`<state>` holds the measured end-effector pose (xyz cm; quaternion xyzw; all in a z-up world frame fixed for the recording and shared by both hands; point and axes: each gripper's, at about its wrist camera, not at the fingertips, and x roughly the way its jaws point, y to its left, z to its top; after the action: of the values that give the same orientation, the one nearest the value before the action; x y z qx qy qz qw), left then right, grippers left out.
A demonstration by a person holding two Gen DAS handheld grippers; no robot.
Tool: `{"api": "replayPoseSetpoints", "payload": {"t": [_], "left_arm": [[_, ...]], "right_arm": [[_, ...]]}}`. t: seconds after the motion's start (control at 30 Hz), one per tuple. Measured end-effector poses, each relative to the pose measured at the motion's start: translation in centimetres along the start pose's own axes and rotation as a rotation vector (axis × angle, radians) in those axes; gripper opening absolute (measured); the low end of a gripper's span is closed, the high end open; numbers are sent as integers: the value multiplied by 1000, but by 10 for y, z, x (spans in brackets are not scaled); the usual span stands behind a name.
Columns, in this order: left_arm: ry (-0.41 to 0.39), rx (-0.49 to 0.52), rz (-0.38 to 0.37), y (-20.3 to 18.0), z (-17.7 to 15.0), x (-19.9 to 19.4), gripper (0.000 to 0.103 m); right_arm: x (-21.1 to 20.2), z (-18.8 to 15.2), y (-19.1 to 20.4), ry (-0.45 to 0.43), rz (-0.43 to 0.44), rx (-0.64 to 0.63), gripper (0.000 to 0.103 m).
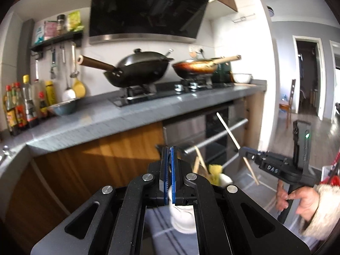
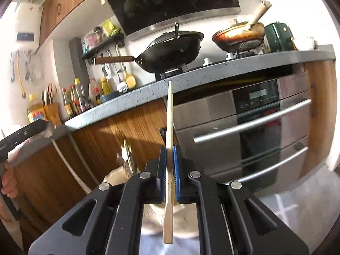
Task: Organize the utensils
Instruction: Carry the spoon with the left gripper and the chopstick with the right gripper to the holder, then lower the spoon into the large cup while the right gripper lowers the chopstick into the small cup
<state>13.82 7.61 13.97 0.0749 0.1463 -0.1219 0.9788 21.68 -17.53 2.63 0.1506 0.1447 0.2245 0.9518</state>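
Right gripper (image 2: 169,150) clamped on wooden chopstick (image 2: 169,114), upright, above white cup (image 2: 114,177) w/ utensils inside. Left gripper (image 1: 169,152) pinched on cup rim (image 1: 182,218), fingers nearly together. Black wok (image 1: 138,70) on stove.

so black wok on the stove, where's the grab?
Take the black wok by its brown wooden handle. It juts out left over the counter, clear of the lid. Come from the left, jaws across the shaft.
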Motion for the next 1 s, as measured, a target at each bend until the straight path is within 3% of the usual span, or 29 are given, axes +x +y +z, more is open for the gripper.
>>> {"api": "replayPoseSetpoints", "payload": {"t": [0.2,0.43,1.0], "left_arm": [[15,49,58,10,7,21,3],[61,113,87,13,-9,51,3],[178,190,27,-11,-45,92,3]], "right_arm": [[44,-4,-11,-9,5,63,6],[67,-24,-25,-16,-28,85,6],[47,-49,-19,-15,-34,-33,6]]}}
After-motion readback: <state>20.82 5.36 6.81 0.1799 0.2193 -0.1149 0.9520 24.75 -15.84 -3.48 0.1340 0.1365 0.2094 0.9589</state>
